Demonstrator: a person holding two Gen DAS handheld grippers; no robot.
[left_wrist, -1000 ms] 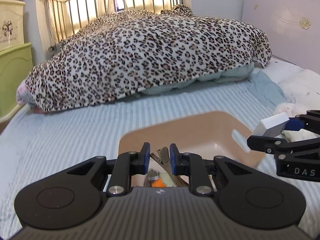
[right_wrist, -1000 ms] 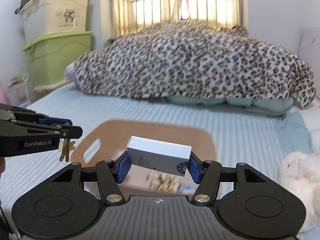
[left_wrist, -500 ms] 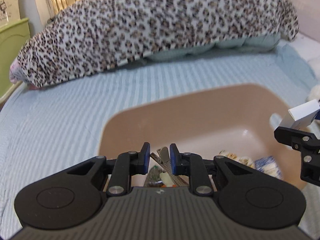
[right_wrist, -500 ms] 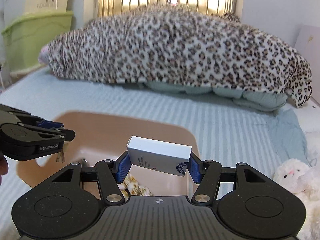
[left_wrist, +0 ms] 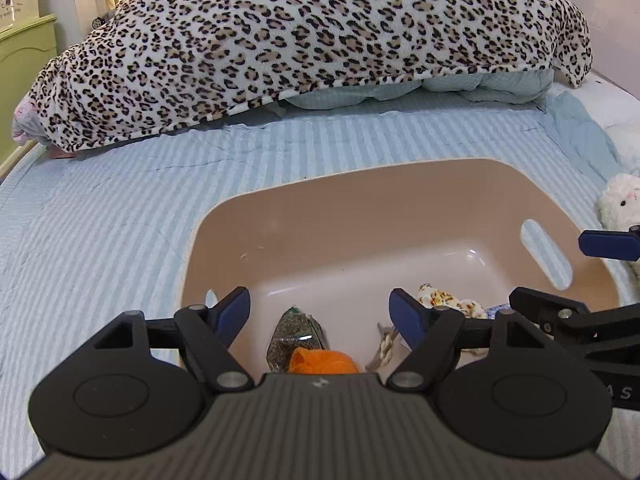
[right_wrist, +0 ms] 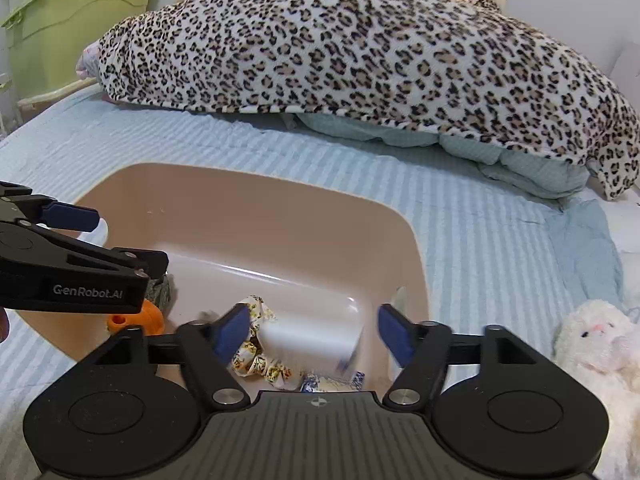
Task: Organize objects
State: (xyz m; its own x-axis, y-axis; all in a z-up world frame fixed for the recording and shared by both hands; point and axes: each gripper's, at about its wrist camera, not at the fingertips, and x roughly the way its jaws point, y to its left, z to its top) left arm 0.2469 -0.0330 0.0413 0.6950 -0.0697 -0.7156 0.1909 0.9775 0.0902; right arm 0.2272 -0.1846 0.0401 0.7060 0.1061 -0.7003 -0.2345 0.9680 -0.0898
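The white box (right_wrist: 310, 340) sits blurred between my right gripper's (right_wrist: 312, 334) spread fingers, touching neither pad, low in the tan plastic basin (right_wrist: 256, 208) with a floral scrunchie (right_wrist: 256, 354) at its 9 o'clock and a blue-patterned packet (right_wrist: 332, 384) at its 6 o'clock. My right gripper is wide open and holds nothing. My left gripper (left_wrist: 320, 314) is also wide open and empty over the basin's near end; just below it lie a clear pouch of dark granules (left_wrist: 294, 334), an orange piece (left_wrist: 322, 360) at the pouch's 6 o'clock, and a bunch of keys (left_wrist: 384, 346) at its 3 o'clock. The basin rests on the striped light-blue bed sheet (left_wrist: 120, 208). At 12 o'clock beyond it lies a leopard-print blanket (right_wrist: 360, 44) over a pale green quilt (right_wrist: 500, 152). A white plush rabbit (right_wrist: 592, 340) lies at the basin's 3 o'clock, and a green storage bin (right_wrist: 76, 28) stands at 10 o'clock beside the bed.
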